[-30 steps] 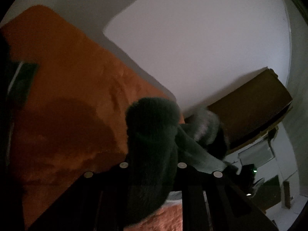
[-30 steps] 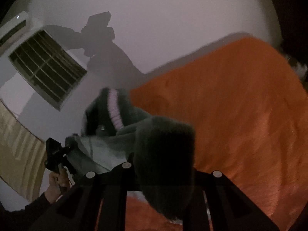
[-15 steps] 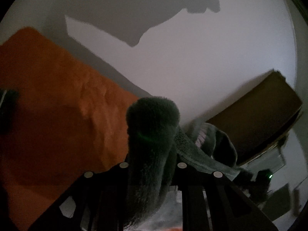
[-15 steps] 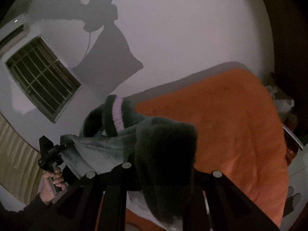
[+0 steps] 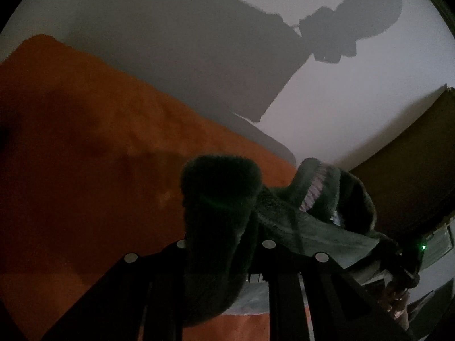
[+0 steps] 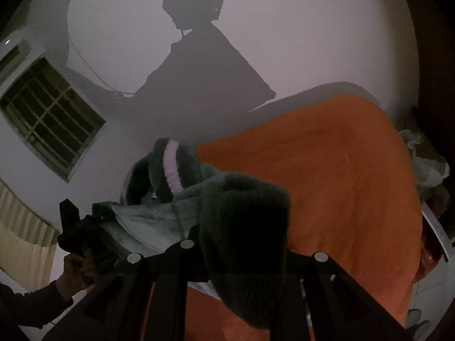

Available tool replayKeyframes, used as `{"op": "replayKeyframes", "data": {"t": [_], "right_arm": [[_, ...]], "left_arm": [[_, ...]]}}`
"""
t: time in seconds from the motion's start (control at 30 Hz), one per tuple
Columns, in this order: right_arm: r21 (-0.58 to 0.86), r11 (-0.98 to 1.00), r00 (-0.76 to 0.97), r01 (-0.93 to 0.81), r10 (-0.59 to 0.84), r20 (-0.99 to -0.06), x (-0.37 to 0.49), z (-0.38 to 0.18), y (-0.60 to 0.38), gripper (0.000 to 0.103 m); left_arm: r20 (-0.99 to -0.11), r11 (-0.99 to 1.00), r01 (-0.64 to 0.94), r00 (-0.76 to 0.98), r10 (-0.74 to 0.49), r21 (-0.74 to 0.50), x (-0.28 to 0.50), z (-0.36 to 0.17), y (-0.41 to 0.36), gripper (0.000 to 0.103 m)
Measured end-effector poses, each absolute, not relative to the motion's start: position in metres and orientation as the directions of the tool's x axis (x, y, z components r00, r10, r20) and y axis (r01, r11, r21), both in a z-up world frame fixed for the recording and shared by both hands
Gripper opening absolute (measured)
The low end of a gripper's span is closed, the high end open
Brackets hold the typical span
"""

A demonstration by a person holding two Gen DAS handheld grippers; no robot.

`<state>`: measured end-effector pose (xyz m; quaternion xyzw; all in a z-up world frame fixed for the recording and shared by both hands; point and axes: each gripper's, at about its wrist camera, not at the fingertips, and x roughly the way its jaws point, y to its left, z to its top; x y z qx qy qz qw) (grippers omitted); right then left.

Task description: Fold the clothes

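A dark green fleece garment [image 5: 284, 213] with a lilac stripe hangs stretched between my two grippers, above the orange blanket [image 5: 85, 156]. My left gripper [image 5: 221, 227] is shut on one bunched corner of it; the fabric swallows the fingertips. My right gripper [image 6: 241, 236] is shut on the other bunched corner of the garment [image 6: 159, 216]. The striped part [image 6: 172, 167] humps up in the middle of the span. In the right wrist view the left gripper [image 6: 74, 230] and the hand [image 6: 74, 270] holding it show at lower left. The orange blanket [image 6: 327, 170] lies below and to the right.
A pale wall carries large shadows of the person and the garment. A barred window [image 6: 51, 119] and a cream curtain [image 6: 22, 241] stand left in the right wrist view. A brown board [image 5: 403, 164] leans at right in the left wrist view. Crumpled white items [image 6: 426, 164] sit beyond the blanket's right edge.
Both grippers have carried the garment back from the wall, keeping it stretched. More of the orange blanket now shows below, and the shadows on the wall have grown and shifted.
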<state>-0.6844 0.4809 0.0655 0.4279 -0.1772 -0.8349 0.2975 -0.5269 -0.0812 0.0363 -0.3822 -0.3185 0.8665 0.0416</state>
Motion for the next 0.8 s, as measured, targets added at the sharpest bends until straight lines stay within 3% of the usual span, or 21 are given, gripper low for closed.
{"op": "replayKeyframes", "data": {"t": [0.27,0.43,0.53,0.6,0.63,0.73,0.8], "right_arm": [[0.52,-0.796,-0.473,0.311,-0.604,-0.641,-0.817,0.033,0.457,0.013],[0.531,-0.825,-0.474,0.195,-0.553,-0.685,-0.918,-0.012,0.426,0.013],[0.496,-0.866,-0.41,0.07,-0.478,-0.777,-0.981,-0.06,0.407,0.019],[0.496,-0.867,-0.354,-0.056,-0.447,-0.821,-1.015,-0.092,0.41,0.037],[0.491,-0.863,-0.347,-0.121,-0.427,-0.835,-1.026,-0.103,0.416,0.051],[0.505,-0.809,-0.396,-0.301,-0.376,-0.838,-1.047,-0.108,0.44,0.055],[0.496,-0.797,-0.459,-0.345,-0.318,-0.83,-1.046,-0.091,0.453,0.055]], "left_arm": [[-0.621,-0.82,0.08,-0.696,0.36,-0.566,-0.637,-0.007,-0.131,0.018],[-0.657,-0.804,0.144,-0.667,0.352,-0.576,-0.712,-0.052,-0.156,0.018],[-0.738,-0.799,0.245,-0.59,0.327,-0.549,-0.761,-0.091,-0.167,0.023],[-0.822,-0.805,0.339,-0.488,0.292,-0.487,-0.789,-0.119,-0.179,0.031],[-0.849,-0.788,0.387,-0.434,0.302,-0.478,-0.8,-0.131,-0.189,0.031],[-0.818,-0.636,0.518,-0.424,0.389,-0.572,-0.813,-0.142,-0.243,0.032],[-0.838,-0.666,0.521,-0.43,0.337,-0.535,-0.795,-0.12,-0.264,0.034]]}}
